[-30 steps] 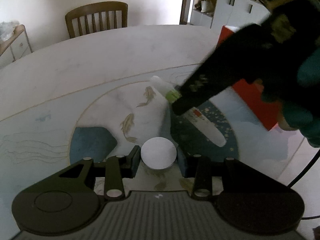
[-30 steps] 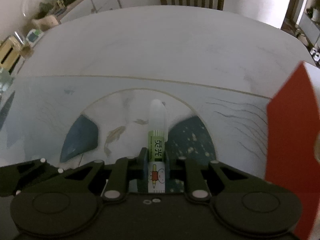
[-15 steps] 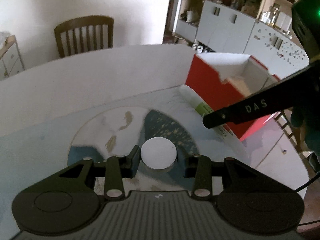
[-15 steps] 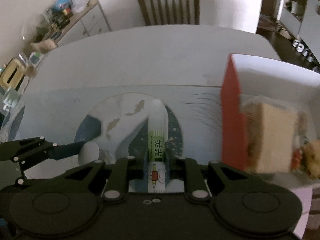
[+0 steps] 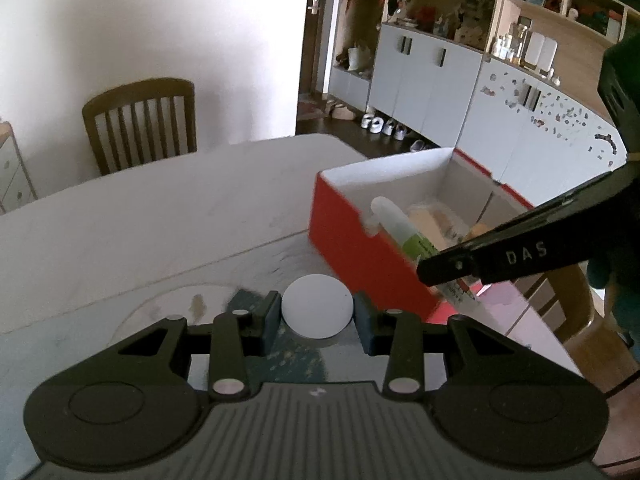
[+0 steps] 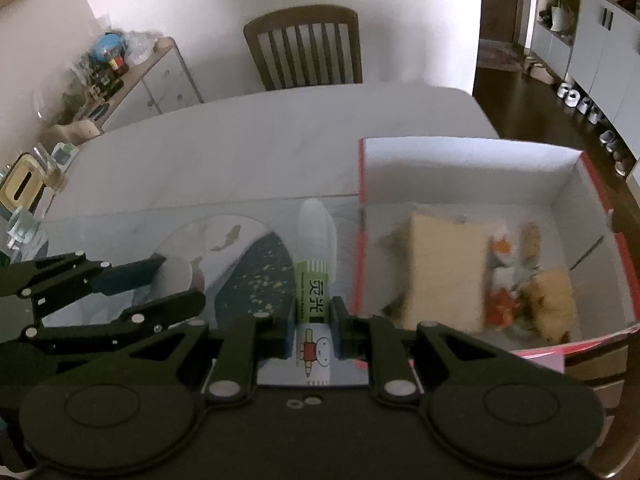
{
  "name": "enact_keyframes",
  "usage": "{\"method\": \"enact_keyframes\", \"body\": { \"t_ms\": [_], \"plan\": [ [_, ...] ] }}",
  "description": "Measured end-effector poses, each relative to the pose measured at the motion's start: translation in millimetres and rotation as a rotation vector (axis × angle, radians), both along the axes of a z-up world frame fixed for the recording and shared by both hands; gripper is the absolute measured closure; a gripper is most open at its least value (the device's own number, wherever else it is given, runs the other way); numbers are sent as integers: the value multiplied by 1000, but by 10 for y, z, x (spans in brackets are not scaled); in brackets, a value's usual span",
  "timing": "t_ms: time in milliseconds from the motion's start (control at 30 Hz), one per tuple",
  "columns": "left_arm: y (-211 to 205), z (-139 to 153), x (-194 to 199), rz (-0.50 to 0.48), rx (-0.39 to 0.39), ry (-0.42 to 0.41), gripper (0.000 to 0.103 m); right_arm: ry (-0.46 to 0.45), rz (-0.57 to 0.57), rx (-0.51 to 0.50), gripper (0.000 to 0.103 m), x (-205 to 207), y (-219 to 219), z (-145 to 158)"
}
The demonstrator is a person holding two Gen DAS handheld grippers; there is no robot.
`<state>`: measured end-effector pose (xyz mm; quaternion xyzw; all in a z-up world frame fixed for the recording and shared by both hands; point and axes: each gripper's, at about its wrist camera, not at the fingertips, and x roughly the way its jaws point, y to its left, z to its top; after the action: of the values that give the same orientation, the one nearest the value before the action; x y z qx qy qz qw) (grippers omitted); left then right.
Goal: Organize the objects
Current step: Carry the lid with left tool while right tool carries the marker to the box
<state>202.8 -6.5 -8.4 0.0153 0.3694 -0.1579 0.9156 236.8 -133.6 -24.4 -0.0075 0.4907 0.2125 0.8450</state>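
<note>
My left gripper (image 5: 316, 312) is shut on a white round ball (image 5: 317, 306), held above the patterned mat. My right gripper (image 6: 313, 320) is shut on a white glue stick with a green label (image 6: 313, 276), its cap pointing forward. The glue stick hangs just left of the left wall of the open red box (image 6: 361, 256). In the left wrist view the right gripper (image 5: 440, 268) comes in from the right, with the glue stick (image 5: 400, 228) crossing the box's near red wall (image 5: 360, 244). The right wrist view shows the left gripper (image 6: 160, 284) low at the left.
The red box has white inner walls and holds a tan packet (image 6: 444, 272) and small orange and brown items (image 6: 532, 288). A blue fish-pattern mat (image 6: 256, 272) covers the near part of the white table (image 6: 240, 152). A wooden chair (image 6: 304, 52) stands behind it.
Both grippers have risen and swung right toward the red box, each keeping its object. The box's inside has come into view, and the glue stick now sits at its left wall.
</note>
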Motion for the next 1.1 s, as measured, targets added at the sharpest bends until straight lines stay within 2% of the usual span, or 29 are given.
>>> {"method": "enact_keyframes", "body": {
  "t_ms": [433, 800, 1100],
  "plan": [
    [-1061, 137, 445, -22, 5, -16, 65, -45, -5, 17, 87, 305, -865, 78],
    [-1747, 47, 948, -49, 31, 22, 65, -59, -71, 17, 87, 750, -1458, -51],
    [-2171, -203, 1277, -91, 140, 43, 65, -37, -72, -27, 86, 1041, -1622, -325]
  ]
}}
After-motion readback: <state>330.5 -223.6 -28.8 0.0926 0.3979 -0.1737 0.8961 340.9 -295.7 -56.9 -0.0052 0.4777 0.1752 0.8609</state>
